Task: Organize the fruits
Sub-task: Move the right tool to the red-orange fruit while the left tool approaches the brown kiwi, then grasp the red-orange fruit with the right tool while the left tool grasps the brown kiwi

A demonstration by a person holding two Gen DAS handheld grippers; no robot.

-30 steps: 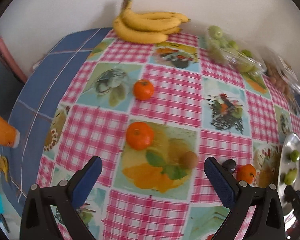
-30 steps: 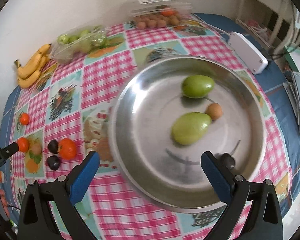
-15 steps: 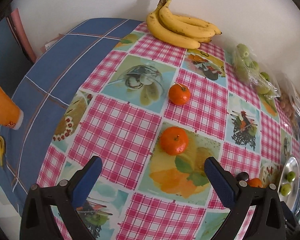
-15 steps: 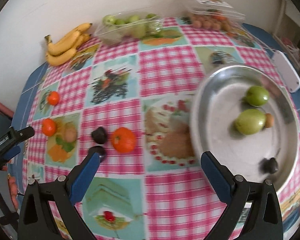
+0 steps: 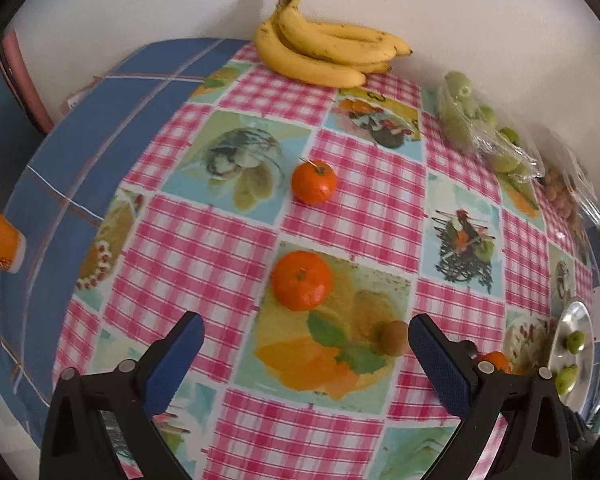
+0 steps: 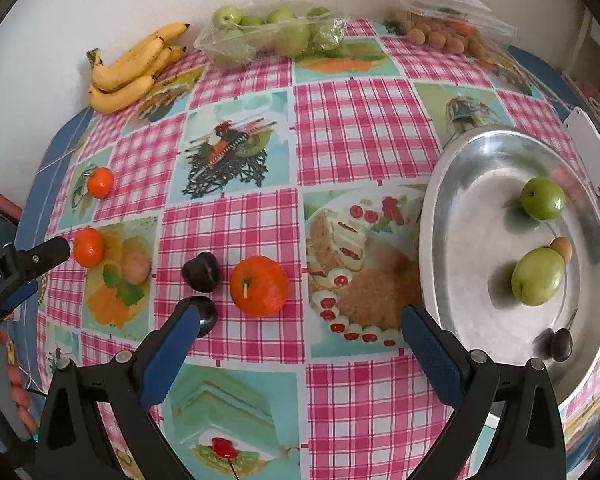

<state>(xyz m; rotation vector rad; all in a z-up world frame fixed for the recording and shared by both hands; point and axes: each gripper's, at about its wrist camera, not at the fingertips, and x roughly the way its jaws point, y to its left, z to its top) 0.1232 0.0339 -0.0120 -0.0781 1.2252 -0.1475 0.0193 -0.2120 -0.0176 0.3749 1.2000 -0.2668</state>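
The left claw [image 5: 306,334] hangs wide apart and empty above the worktop [image 5: 204,256], which wears a pink checked cloth with fruit pictures. Between its blue fingers [image 5: 172,360] lie an orange [image 5: 301,280] and, nearer the right finger, a small brown kiwi [image 5: 395,338]. A smaller orange [image 5: 314,182] sits further in, well apart from both. A bunch of bananas [image 5: 324,54] rests at the far edge against the wall, with a bag of green fruit [image 5: 474,128] to its right. A metal plate [image 5: 576,354] holding green fruit shows at the right edge.
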